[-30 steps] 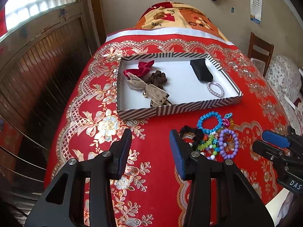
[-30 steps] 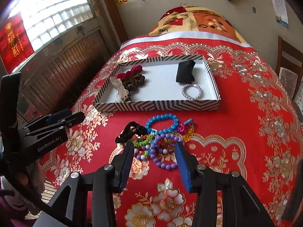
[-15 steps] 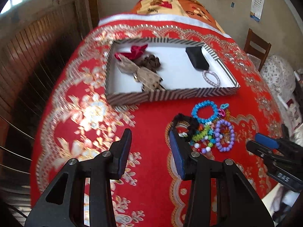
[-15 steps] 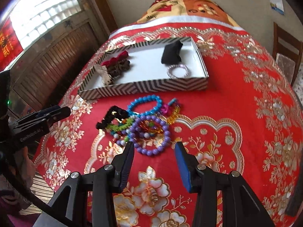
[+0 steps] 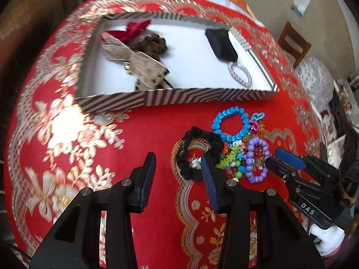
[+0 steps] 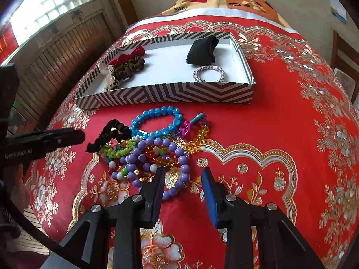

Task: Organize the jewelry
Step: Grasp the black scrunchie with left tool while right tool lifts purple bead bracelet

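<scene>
Both lower and closer to the bead pile than a second ago, tilted more steeply toward the red embroidered bedspread [image 6: 280, 134]. Right gripper [image 6: 182, 187] with jaws just narrowed yet still apart, pinching nothing, straddling the near arc of the purple bead bracelet [image 6: 157, 157]; no pad contact visible. Left gripper [image 5: 177, 174] spread at an unchanged gap, empty, its right finger just at the black scrunchie [image 5: 197, 150], the rest of the gap over bare cloth. Likely reading: a pickup about to start, purple bracelet for the right, scrunchie for the left. Tangle just ahead of both grippers: blue bead bracelet [image 6: 157, 121] at the far side, green bead string [image 6: 119, 150] between scrunchie and purple beads, pink and amber links [image 6: 195, 130] to the right of the blue ring. Overlapping strands, so a risk of dragging neighbours along on lift. Beyond the pile, the chevron-striped box lid [image 6: 168, 94], already holding a red bow [image 6: 128, 56], brown scrunchie [image 6: 128, 67], black pouch [image 6: 202, 49] and a pale elastic ring [image 6: 208, 74]; white floor open in the middle. Raised near wall to clear before any drop. Plenty of bare bedspread right of the right gripper; little room between the two grippers, tips close across the pile. Bed edge falling away to the left of the left gripper.
</scene>
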Demonstrator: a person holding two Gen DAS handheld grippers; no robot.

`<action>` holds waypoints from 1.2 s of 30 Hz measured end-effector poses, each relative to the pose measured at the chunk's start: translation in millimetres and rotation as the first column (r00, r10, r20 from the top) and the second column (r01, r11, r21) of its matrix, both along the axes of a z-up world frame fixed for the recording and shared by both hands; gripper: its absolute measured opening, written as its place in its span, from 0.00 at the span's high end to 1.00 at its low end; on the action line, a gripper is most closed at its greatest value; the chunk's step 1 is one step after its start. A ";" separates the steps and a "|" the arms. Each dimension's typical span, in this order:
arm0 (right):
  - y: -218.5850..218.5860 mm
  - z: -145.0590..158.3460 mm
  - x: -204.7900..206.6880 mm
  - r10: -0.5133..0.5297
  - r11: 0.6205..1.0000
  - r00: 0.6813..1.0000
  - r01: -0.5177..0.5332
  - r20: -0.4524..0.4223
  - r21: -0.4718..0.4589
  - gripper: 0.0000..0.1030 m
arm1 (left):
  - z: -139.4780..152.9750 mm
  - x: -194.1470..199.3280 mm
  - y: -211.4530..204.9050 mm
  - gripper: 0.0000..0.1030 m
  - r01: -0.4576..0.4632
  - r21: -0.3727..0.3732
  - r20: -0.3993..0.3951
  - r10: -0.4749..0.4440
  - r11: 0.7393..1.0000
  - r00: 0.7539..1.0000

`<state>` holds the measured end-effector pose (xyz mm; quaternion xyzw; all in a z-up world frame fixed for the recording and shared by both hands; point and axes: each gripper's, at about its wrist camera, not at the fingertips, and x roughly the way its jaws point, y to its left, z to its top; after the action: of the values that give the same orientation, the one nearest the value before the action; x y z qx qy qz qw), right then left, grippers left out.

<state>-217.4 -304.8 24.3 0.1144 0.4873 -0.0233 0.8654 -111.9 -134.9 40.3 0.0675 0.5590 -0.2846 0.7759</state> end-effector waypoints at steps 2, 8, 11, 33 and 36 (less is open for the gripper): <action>0.3 -2.4 2.3 0.009 1.000 1.000 -0.009 -0.002 -0.008 0.69 | -3.9 5.1 -7.1 0.61 0.011 0.017 0.002 -0.011 1.000 1.000; -2.8 -11.7 5.6 0.019 1.000 1.000 -0.019 -0.002 -0.014 0.81 | -16.4 16.4 -24.5 0.61 0.031 0.079 0.006 -0.032 0.996 0.999; -5.8 -12.8 5.8 0.022 1.000 1.000 -0.022 0.004 0.000 0.91 | -19.3 18.1 -28.9 0.66 0.039 0.077 0.019 -0.041 0.996 0.999; -20.1 86.2 -1.7 0.017 1.000 0.979 -0.017 0.203 -0.003 0.92 | 64.2 21.0 2.2 0.95 0.018 -0.097 0.130 -0.005 0.995 0.991; -18.1 95.2 5.8 0.032 0.999 0.976 -0.030 0.217 -0.010 0.92 | 76.4 26.5 0.8 0.95 0.013 -0.094 0.162 0.003 0.995 0.987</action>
<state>-211.6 -322.9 119.5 0.1057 0.3913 0.0010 0.9142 -85.4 -134.1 116.7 0.0549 0.4798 -0.3064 0.8203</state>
